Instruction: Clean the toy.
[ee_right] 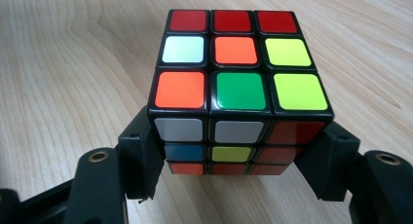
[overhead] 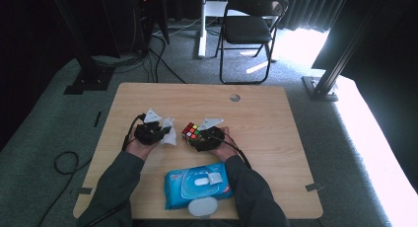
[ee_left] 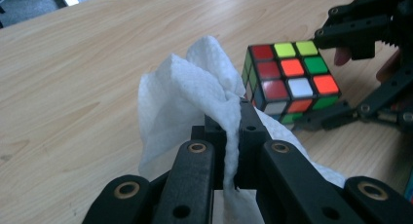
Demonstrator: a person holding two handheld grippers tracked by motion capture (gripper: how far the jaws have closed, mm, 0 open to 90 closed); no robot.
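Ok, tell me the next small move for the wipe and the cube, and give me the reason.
Probably bring the left gripper across so the white wipe meets the near face of the puzzle cube. The wipe is pinched between its shut jaws and sits just beside the cube, seemingly not pressed on it, while the right gripper clamps the cube by its lower sides above the table, leaving the top and near faces free to rub.

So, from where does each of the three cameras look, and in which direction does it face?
High view: above the person's side, facing forward and down on the table; both forearms, the left tool and the right tool show.
Left gripper view: rides the left tool, looks along its jaws shut on a white wipe.
Right gripper view: rides the right tool, looks along its jaws clamping the puzzle cube.
All three share the cube.
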